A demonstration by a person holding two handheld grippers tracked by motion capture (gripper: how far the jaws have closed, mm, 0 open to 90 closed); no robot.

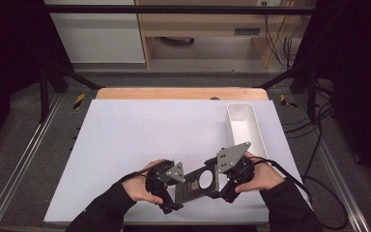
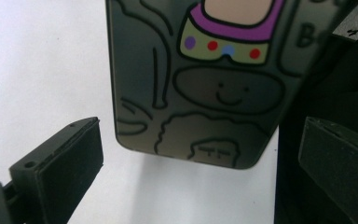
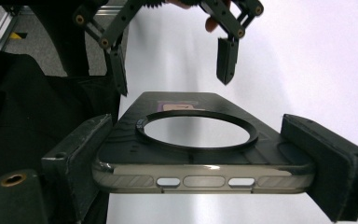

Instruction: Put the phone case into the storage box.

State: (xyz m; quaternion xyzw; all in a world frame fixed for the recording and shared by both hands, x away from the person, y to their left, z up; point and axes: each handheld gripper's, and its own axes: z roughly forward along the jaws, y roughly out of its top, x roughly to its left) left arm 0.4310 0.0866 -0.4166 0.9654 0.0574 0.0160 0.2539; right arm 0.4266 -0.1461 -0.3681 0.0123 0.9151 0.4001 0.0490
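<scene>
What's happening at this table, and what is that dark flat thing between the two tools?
A person holds a gripper in each hand over a white table. The right gripper is clamped on the edges of a dark phone case with a cartoon print and a round ring, holding it above the surface. The left gripper is open, its jaws either side of the case's other end without touching it. A white bin stands at the right.

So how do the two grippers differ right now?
The right gripper is shut on the phone case, clamping its sides; the left gripper is open, touching nothing. The right one bears the case, while the left one only straddles its far end. Both have black jaws.
</scene>
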